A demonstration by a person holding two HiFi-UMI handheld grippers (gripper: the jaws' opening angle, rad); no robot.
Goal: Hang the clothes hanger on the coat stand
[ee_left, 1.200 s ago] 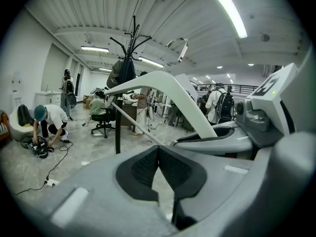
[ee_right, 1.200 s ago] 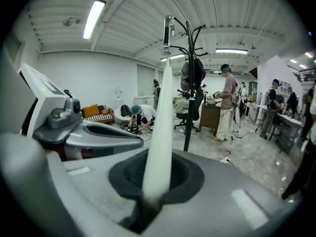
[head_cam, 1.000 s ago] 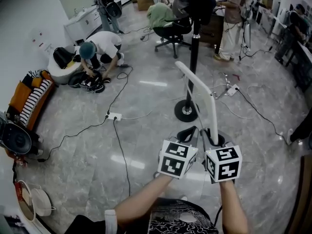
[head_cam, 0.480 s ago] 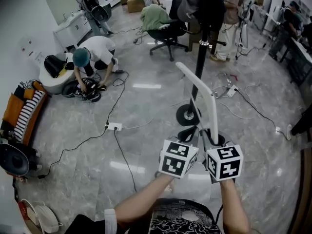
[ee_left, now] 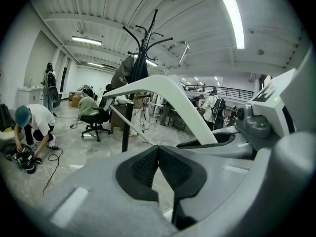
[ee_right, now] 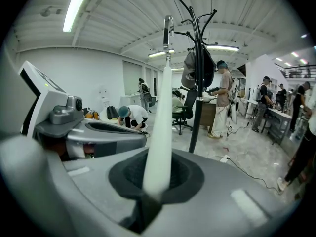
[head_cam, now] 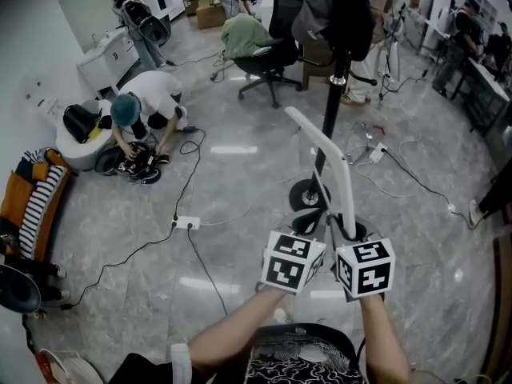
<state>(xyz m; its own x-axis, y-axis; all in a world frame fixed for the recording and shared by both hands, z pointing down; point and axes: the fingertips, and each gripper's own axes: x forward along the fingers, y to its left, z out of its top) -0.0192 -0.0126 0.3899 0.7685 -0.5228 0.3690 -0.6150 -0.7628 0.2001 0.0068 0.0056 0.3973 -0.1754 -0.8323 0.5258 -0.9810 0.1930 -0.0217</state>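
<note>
The right tongs (ee_right: 157, 179) are closed on one end of the white clothes hanger (head_cam: 349, 192). Its arm rises from between the pads and ends in a metal hook (ee_right: 168, 33) at the top. The left tongs (ee_left: 158, 148) sit just beside the right, with their pads meeting at the tips. The hanger's thin lower bar (ee_left: 131, 126) runs down to that meeting point and passes out of sight behind it, so I cannot tell whether the bar is pinched there. Both tongs are held in front of the person's body over the grey floor (head_cam: 240, 174).

The coat stand (head_cam: 330, 102) is straight ahead, with its round base (head_cam: 308, 194) just beyond the tips of the tongs in the head view. Dark garments (head_cam: 344, 10) hang on the upper part of the pole. In the right gripper view the curved prongs (ee_right: 197, 14) at its top spread out above them.

The floor between the person and the base is open. To the left, a cable runs across it to a power strip (head_cam: 186, 222). Right of the base, a second power strip (head_cam: 376, 152) lies among loose cords.

An office chair (head_cam: 268, 58) draped with a green garment stands behind and left of the stand. A person (head_cam: 148, 106) crouches well off to the left, near the wall. A striped bundle (head_cam: 36, 202) lies along the left edge.
</note>
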